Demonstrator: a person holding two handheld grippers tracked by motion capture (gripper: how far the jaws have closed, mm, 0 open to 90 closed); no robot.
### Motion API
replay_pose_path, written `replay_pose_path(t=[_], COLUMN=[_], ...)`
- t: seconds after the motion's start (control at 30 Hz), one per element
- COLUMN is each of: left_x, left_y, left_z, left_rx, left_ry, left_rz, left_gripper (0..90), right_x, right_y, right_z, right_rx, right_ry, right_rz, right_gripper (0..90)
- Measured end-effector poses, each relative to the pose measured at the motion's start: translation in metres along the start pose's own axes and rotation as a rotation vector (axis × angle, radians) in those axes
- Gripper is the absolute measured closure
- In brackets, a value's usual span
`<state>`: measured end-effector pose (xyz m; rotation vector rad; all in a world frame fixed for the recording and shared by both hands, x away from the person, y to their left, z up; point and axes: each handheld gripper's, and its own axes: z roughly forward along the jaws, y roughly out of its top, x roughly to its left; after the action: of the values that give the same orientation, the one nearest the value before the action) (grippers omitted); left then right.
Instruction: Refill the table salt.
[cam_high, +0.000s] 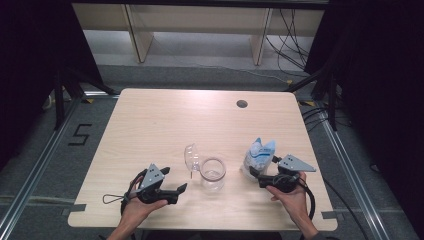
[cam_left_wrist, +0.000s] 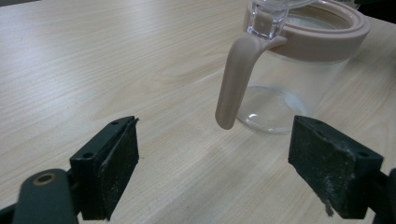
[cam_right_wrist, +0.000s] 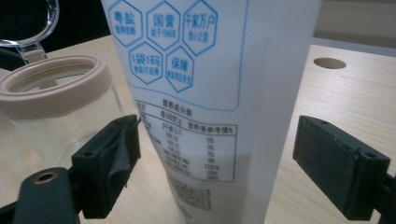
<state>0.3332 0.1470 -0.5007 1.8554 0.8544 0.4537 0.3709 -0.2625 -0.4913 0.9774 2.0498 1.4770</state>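
1. The left gripper (cam_high: 172, 186) is held low over the worktop (cam_high: 150, 125), jaws wide apart, nothing between them.
2. A clear jar (cam_left_wrist: 299, 70) with a beige rim is seen standing just ahead of the left gripper; its beige handle (cam_left_wrist: 236, 79) hangs towards the jaws, untouched.
3. The jar's clear lid (cam_high: 191, 157) is hinged open.
4. The right gripper (cam_right_wrist: 215, 172) is spread apart around a white printed pouch (cam_right_wrist: 210, 93), standing upright between the jaws; contact with either pad cannot be confirmed.
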Motion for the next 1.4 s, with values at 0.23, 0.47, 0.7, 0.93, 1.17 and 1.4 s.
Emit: replay_pose_path(t=[0.23, 0.47, 0.7, 0.93, 1.17, 1.4], left_x=[-0.001, -0.002, -0.002, -0.003, -0.003, -0.002], left_y=[0.000, 0.001, 0.001, 0.001, 0.002, 0.002], left_z=[0.001, 0.000, 0.000, 0.000, -0.001, -0.001], left_rx=[-0.001, 0.001, 0.001, 0.002, 0.000, 0.000], left_ry=[-0.005, 0.000, 0.001, -0.003, -0.002, -0.002], left_rz=[0.005, 0.001, -0.003, 0.013, 0.012, 0.013], left_gripper=[15.8, 15.8, 16.0, 16.1, 16.1, 16.1], right_x=[0.002, 0.000, -0.004, -0.001, -0.002, 0.000], right_y=[-0.003, -0.007, -0.011, -0.013, -0.014, -0.015], right_z=[0.006, 0.014, 0.018, 0.023, 0.023, 0.024], right_rx=[-0.011, -0.031, -0.033, -0.021, -0.020, 0.009], right_ry=[0.002, 0.012, 0.017, 0.026, 0.019, 0.038], right_rz=[0.027, 0.012, 0.009, 0.005, 0.002, 0.019], right_gripper=[16.1, 16.5, 19.9, 24.1, 26.0, 30.9])
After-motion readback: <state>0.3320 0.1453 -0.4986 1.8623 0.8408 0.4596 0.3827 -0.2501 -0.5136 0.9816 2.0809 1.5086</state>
